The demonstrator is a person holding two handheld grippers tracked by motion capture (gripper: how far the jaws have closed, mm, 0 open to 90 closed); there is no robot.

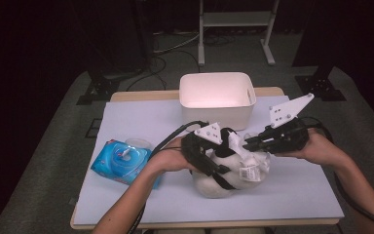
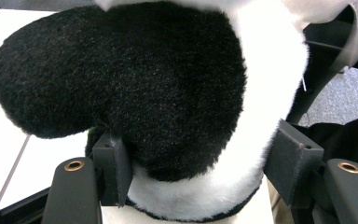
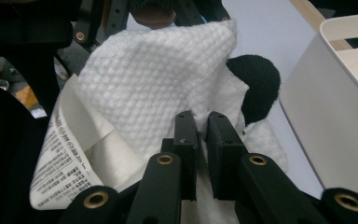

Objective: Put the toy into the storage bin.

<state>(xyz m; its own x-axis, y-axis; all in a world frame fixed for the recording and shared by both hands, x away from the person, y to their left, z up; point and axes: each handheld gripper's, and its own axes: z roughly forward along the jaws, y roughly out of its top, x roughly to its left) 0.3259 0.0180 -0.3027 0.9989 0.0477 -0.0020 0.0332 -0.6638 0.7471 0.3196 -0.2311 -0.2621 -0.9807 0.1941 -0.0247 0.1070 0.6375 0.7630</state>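
A black and white plush toy (image 1: 213, 184) lies at the middle of the table. My left gripper (image 1: 209, 163) is shut on it; in the left gripper view its jaws press the toy's black and white fur (image 2: 135, 84) from both sides. My right gripper (image 1: 248, 144) comes in from the right and is shut on a white textured wipe (image 3: 154, 74), which lies against the toy's top. A black ear of the toy (image 3: 256, 81) pokes out behind the wipe. A printed label (image 3: 63, 154) hangs from the toy.
A blue wet-wipe packet (image 1: 121, 161) lies at the left of the white table cover (image 1: 126, 117). A white bin (image 1: 217, 95) stands at the back middle, close behind the grippers; its wall (image 3: 335, 107) is right of my right gripper.
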